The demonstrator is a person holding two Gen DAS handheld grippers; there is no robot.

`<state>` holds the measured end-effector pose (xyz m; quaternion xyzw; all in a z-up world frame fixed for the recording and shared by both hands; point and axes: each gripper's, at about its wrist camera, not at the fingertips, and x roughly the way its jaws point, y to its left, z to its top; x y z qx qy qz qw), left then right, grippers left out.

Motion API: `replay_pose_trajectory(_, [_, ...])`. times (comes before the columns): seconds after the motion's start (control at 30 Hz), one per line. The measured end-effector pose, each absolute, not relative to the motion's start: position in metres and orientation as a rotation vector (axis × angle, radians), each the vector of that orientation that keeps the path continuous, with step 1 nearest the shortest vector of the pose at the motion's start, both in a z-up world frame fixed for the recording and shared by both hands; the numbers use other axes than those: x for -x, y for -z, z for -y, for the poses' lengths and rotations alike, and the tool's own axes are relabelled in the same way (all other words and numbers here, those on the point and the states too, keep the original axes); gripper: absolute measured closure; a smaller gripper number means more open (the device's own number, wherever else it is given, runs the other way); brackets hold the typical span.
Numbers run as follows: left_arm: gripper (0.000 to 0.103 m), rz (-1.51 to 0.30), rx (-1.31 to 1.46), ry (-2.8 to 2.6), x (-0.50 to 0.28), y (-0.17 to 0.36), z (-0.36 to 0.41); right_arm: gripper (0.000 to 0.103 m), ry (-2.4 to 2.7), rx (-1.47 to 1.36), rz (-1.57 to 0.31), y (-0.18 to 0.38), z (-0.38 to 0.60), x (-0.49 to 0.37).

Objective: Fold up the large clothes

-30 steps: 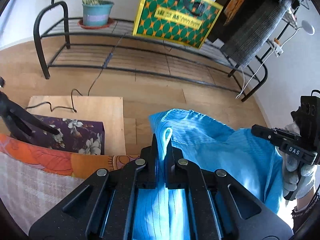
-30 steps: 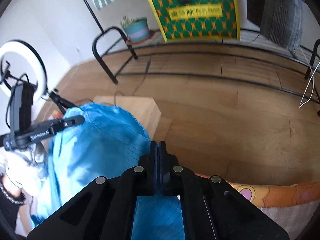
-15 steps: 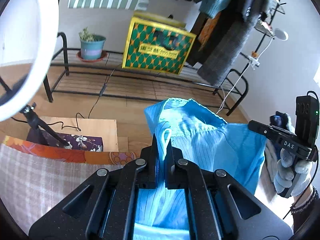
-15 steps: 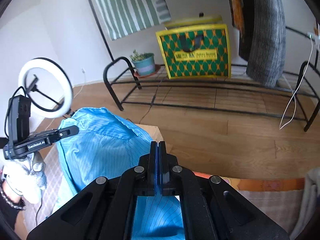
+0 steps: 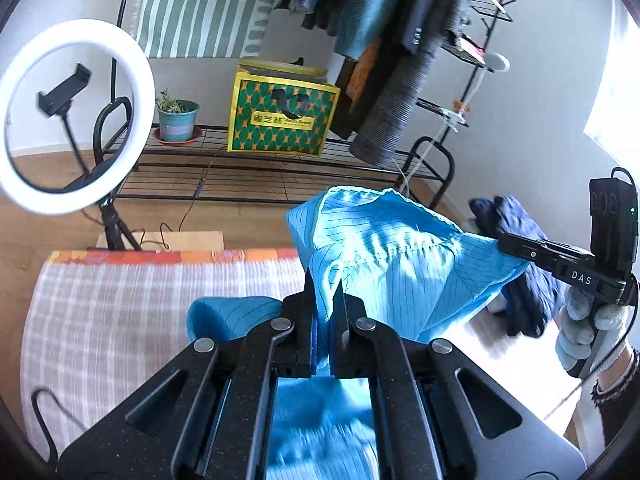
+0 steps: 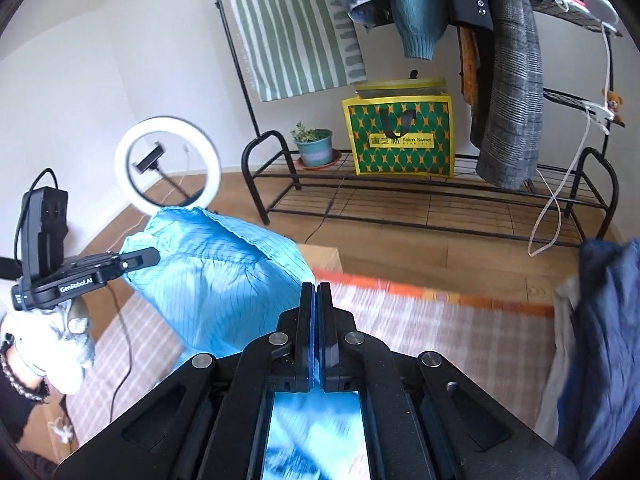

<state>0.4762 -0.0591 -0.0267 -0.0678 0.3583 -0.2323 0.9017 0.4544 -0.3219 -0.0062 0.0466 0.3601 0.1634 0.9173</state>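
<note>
Left wrist view
Left hand-held gripper (image 5: 325, 292): your fingers are clamped on a fold of the blue garment (image 5: 400, 272); cloth fills the narrow gap between them.
Blue garment: lifted in the air, stretched from your left hand-held gripper across to your right hand-held gripper (image 5: 508, 245), above the checked cloth (image 5: 120, 312). Its scalloped edge runs along the top.
Right hand-held gripper: seen from the side at the right of the garment, its tip pinching the garment's far corner; your gloved right hand (image 5: 588, 328) holds the handle.
Dark blue clothes (image 5: 524, 280): heaped just behind the garment's right corner.
Ring light (image 5: 76, 116): well to the left of the garment, on a stand.
Clothes rack (image 5: 280, 176): behind the garment, carrying a green and yellow bag (image 5: 280, 116) and a potted plant (image 5: 176, 120).

Right wrist view
Right hand-held gripper (image 6: 317, 300): fingers pressed nearly together with a thin blue layer of the garment (image 6: 216, 272) between them.
Blue garment: hangs to the left of these fingers, pulled taut toward your left hand-held gripper (image 6: 150, 257), which bites its upper left corner.
Left hand (image 6: 56, 344): gloved, below that gripper.
Checked cloth (image 6: 420, 328): under and right of the garment, blurred.
</note>
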Motion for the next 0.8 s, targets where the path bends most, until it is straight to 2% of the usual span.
replay_pose_trajectory(0.13, [0.102, -0.750, 0.152, 0.501, -0.423, 0.034, 0.052, 0.103, -0.328, -0.079, -0.767, 0.011, 0.315, -0.404])
replay_pose_trajectory(0.4, [0.102, -0.834, 0.115, 0.492, -0.324, 0.088, 0.041, 0.103, -0.331, -0.057, -0.854, 0.050, 0.289, -0.308])
replay_pose_trajectory(0.63, [0.101, -0.927, -0.046, 0.482, -0.261, 0.126, 0.040, 0.103, -0.358, 0.034, -0.933, 0.080, 0.257, -0.256])
replay_pose_trajectory(0.8, [0.089, -0.928, -0.084, 0.492, -0.223, 0.119, 0.024, 0.100, -0.366, 0.044, -0.937, 0.071, 0.260, -0.232])
